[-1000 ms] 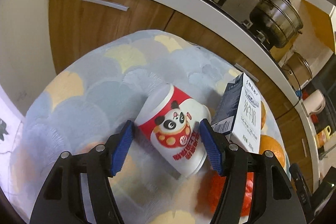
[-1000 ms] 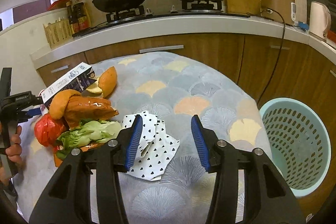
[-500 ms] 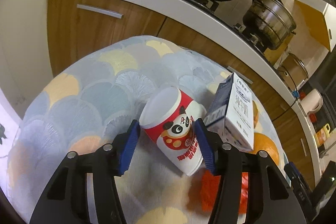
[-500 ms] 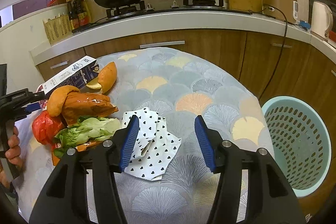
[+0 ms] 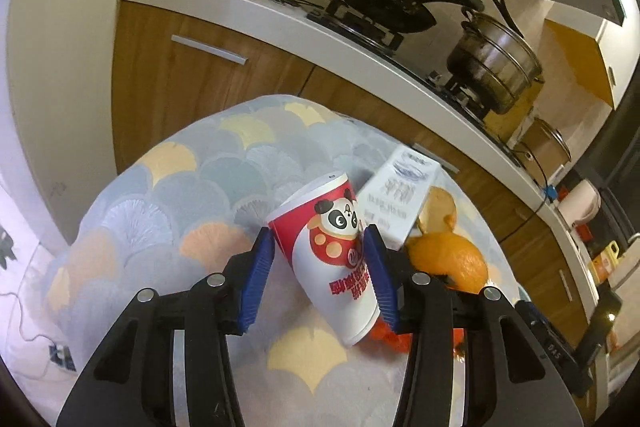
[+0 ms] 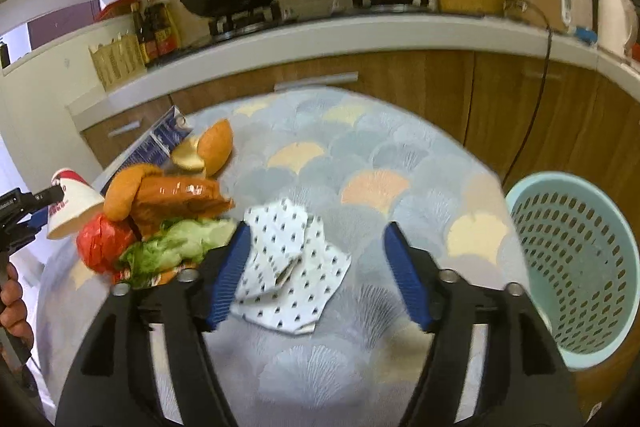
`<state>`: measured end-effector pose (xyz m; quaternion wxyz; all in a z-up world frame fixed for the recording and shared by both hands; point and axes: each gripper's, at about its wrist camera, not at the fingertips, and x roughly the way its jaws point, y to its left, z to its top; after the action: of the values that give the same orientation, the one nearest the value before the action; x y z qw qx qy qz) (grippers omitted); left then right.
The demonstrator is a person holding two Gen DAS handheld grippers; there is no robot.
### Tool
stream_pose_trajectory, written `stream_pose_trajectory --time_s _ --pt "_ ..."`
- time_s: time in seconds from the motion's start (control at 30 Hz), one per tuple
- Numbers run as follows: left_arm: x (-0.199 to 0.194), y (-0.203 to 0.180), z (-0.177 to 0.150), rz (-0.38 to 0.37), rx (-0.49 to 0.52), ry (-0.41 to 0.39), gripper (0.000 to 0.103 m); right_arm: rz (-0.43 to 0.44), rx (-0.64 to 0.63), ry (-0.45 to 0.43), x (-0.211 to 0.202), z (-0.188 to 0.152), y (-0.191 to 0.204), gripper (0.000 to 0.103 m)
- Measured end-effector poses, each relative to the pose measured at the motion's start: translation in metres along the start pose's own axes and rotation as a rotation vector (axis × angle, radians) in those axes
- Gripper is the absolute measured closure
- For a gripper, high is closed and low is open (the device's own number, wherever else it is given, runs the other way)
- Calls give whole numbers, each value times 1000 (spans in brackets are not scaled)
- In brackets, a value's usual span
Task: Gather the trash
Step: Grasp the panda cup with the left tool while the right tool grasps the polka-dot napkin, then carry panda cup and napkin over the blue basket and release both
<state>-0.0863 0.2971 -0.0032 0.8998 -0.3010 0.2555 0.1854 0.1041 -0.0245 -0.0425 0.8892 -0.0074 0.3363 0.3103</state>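
My left claw, closing, pinches the panda cup at lower centre, my right claw widens over the dotted napkin, and the basket at right looks empty.

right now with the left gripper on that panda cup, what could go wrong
The left gripper, jaws closing, pinches the tilted paper cup; it may crush or slip out. The milk carton sits close beside it and could get knocked. The basket is across the table, a long carry.
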Motion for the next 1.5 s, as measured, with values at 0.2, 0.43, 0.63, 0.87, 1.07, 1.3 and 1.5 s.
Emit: stream_pose_trajectory --time_s 0.2,0.43,0.63,0.87,1.07,1.3,1.5 --pt "-6 5 -8 4 4 -5 59 -20 -72 119 21 -5 17 18" --pt "-30 7 -10 -66 2 -34 59 -45 -87 216 40 -7 20 14" --pt "-44 -10 -17 -133 35 -59 59 -65 -158 214 41 -8 33 35" --pt "-51 -29 -23 -182 72 -53 59 -40 -176 128 23 -8 33 98" --pt "-53 -50 -30 -215 110 -49 59 13 -131 55 -2 -7 24 100" --pt "-53 -81 -35 -261 172 -59 59 19 -83 17 -27 -4 3 100" --pt "-44 -92 -42 -276 192 -31 59 13 -66 28 -35 -9 -12 100"
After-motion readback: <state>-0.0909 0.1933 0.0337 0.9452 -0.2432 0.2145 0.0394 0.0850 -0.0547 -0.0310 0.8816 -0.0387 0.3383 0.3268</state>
